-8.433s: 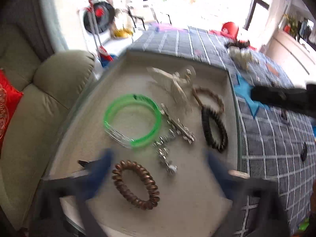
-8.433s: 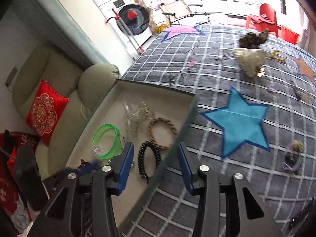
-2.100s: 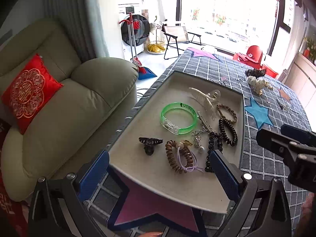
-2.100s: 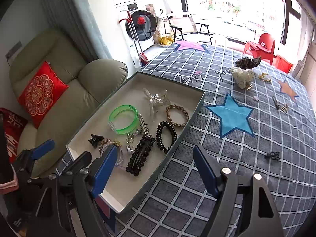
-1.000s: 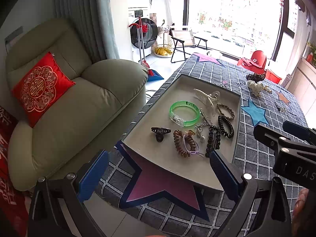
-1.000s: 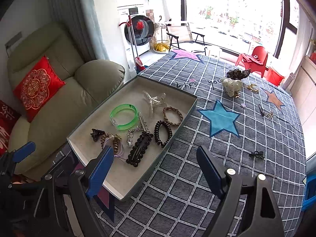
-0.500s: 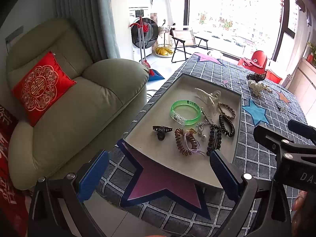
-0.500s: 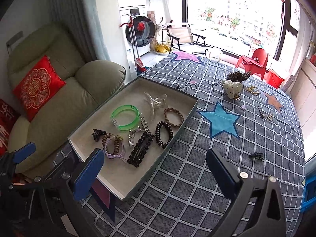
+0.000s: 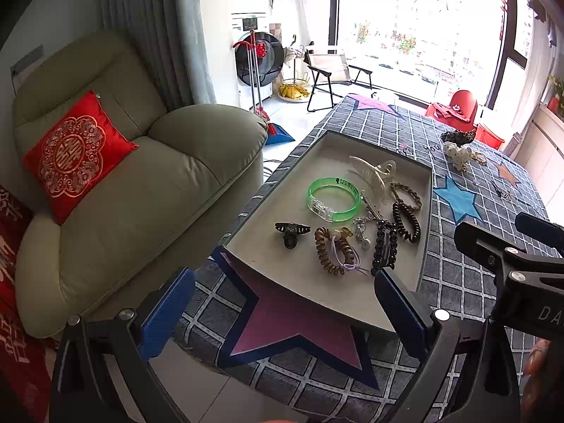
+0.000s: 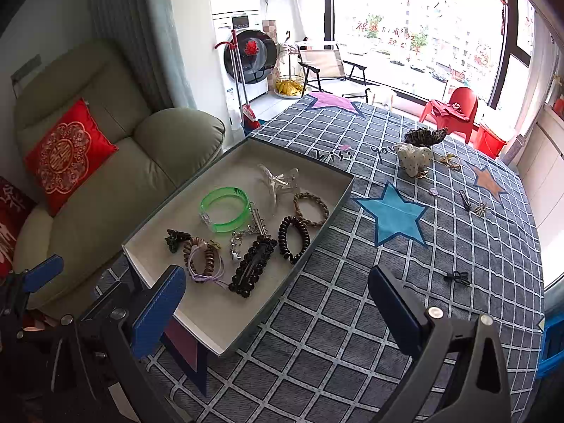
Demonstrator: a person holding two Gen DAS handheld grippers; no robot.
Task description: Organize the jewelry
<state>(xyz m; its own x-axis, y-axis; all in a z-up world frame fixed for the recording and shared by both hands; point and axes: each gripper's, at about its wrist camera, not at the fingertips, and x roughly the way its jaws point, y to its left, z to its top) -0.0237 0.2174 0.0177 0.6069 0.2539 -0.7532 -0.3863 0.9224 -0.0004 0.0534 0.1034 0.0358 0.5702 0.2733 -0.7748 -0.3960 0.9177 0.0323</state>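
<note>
Tray (image 10: pixel 151 238) sits on the checked tablecloth (image 10: pixel 405 282) at the table's sofa-side edge. Inside: green bangle (image 10: pixel 224 209), clear claw clip (image 10: pixel 278 179), braided tan band (image 10: pixel 311 208), dark coil hair tie (image 10: pixel 294 234), black beaded barrette (image 10: pixel 252 261), brown coil tie with a purple elastic (image 10: pixel 204 257) over it, small black claw clip (image 10: pixel 175 238), and a silver chain piece (image 10: pixel 243 236) in the middle, too small to identify. The items cluster mid-tray; barrette, chain piece and coil ties touch or overlap.

My left gripper (image 9: pixel 282 310) has its jaws wide apart, holding nothing, and hovers off the near end of the tray. My right gripper (image 10: pixel 276 312) is likewise spread wide with nothing between the pads, above the tray's near corner and the cloth beside it. Neither touches anything.

Loose pieces on the cloth, well apart from the tray: white spotted bow (image 10: pixel 414 158) touching a dark scrunchie (image 10: pixel 424 136), gold bits (image 10: pixel 449 160) beside them, a small dark clip (image 10: pixel 472 204) and a black bow clip (image 10: pixel 457 276) nearer my right gripper.

Beige sofa (image 9: pixel 141 190) with red cushion (image 9: pixel 75 155) stands just left of the table.
</note>
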